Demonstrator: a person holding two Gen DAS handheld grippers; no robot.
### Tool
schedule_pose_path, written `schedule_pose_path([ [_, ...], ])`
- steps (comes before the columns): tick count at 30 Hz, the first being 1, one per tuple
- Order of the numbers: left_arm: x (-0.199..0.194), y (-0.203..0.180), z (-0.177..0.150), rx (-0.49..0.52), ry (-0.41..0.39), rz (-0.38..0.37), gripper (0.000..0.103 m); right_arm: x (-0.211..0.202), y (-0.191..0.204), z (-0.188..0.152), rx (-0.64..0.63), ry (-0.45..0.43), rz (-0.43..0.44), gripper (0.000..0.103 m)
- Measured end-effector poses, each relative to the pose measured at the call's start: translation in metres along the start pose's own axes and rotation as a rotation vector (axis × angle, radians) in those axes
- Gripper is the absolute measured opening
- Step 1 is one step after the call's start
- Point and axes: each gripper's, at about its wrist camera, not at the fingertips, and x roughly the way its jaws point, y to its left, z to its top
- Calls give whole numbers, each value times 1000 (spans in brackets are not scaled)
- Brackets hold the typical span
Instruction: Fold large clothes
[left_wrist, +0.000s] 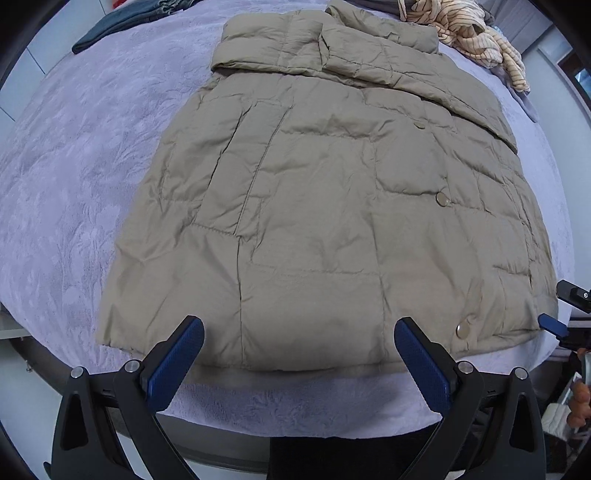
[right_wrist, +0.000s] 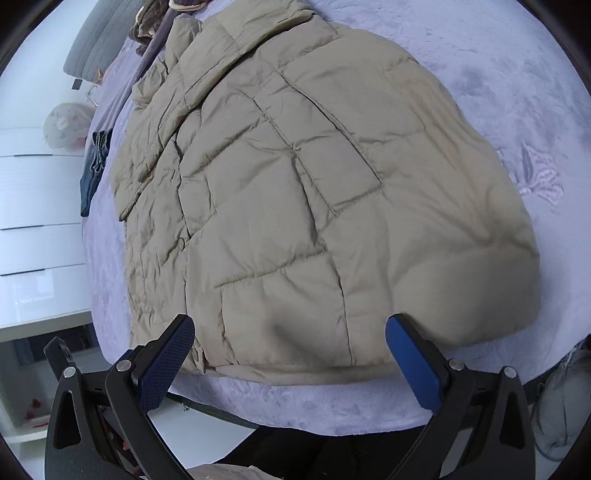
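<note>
A large beige quilted jacket (left_wrist: 317, 206) lies flat on the lilac bed cover (left_wrist: 74, 184), snaps down its front, sleeves folded across the top. Its hem faces me near the bed's front edge. My left gripper (left_wrist: 299, 332) is open and empty, its blue pads just above the hem. The jacket also shows in the right wrist view (right_wrist: 314, 192). My right gripper (right_wrist: 290, 332) is open and empty, hovering at the hem's right part. A tip of the right gripper (left_wrist: 554, 325) shows at the far right of the left wrist view.
A dark blue garment (left_wrist: 110, 26) lies at the bed's far left, and a striped cream garment (left_wrist: 480, 37) at the far right. White drawers (right_wrist: 37, 229) stand left of the bed in the right wrist view. The bed cover (right_wrist: 517, 92) spreads right of the jacket.
</note>
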Motion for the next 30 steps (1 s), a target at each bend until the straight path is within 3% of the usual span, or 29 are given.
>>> schedule_pose_path([
  [7,-5,43,-19,-88,9,-185,103,-10,-13,-20,109,-67,45,103],
  [11,4,63,-31,-131,60,-350,103,-11,-32,-28,214,-81,87,103],
  [18,30,87,-35,-275,89,-457,103,-1,-61,-39,381,-99,193,103],
  [24,42,92,-15,-396,19,-514,102,3,-73,-32,477,-158,286,103],
  [25,43,90,-11,-402,9,-510,98,4,-75,-31,493,-166,311,103],
  [27,44,86,-5,-407,-6,-511,80,8,-75,-27,509,-170,354,103],
  [29,46,84,1,-385,1,-514,29,9,-74,-24,518,-172,363,100],
  [30,45,82,4,-368,-1,-511,18,10,-73,-25,524,-171,365,96],
])
